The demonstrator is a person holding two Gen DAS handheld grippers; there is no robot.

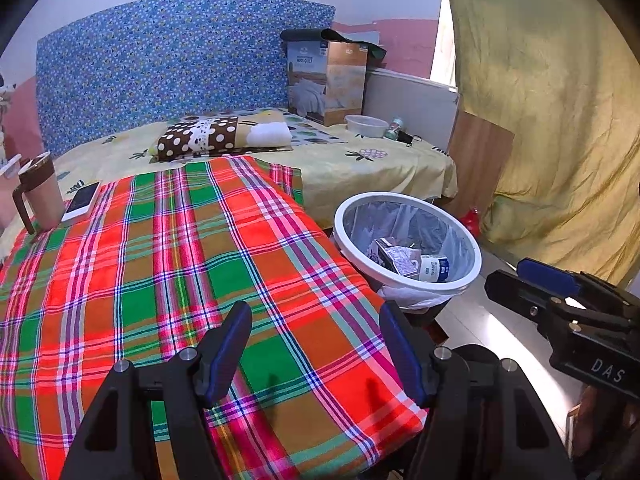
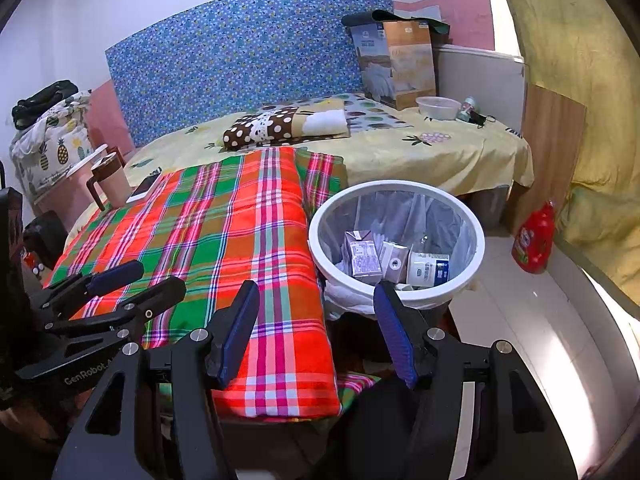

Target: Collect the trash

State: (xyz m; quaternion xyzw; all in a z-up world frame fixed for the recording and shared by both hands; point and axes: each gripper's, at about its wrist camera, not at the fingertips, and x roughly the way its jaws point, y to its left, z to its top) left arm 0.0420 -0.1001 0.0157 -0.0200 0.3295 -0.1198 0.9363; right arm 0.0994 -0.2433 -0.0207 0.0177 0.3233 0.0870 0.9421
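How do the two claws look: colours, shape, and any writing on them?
Both are alike: black frames with silver bolts and flat dark-blue pads on two long fingers. The left claw shows white lettering "GenRobot" on its side in the right wrist view; the right claw shows "DAS" in the left wrist view. No cables or sleeves are visible.

One bin (image 2: 396, 280) — three cartons (image 2: 364, 258), one mug (image 2: 112, 184)

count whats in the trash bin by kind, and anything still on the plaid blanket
In the bin:
cartons: 2
cup: 1
On the blanket:
mug: 1
phone: 1
Total: 5. More may lie hidden under the bin's top layer.
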